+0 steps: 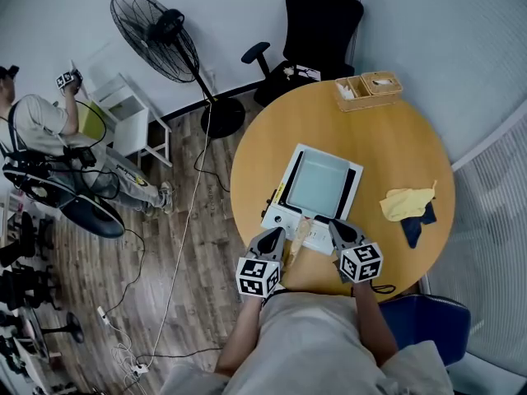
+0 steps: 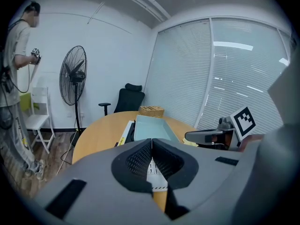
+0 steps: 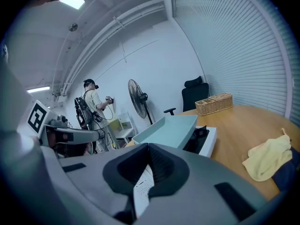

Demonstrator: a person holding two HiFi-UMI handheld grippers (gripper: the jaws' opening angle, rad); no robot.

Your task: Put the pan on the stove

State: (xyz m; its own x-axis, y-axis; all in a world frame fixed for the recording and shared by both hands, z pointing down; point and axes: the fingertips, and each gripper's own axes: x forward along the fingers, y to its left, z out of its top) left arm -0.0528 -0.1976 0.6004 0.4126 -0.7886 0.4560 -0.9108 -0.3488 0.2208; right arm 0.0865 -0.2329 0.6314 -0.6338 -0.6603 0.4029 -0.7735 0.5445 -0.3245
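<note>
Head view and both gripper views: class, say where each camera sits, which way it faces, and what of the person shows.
Head view: on the person's head, facing steeply down at the table; shows torso, left gripper, right gripper.
Left gripper view: on the left gripper, facing along its shut jaws towards the blinds; right gripper at right.
Right gripper view: on the right gripper, along its shut jaws towards the fan; left gripper at left.
Shared: pan and stove in all.

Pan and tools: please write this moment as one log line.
pan: on stove | left tool: shut, empty | right tool: shut, empty | both: at stove's near edge
</note>
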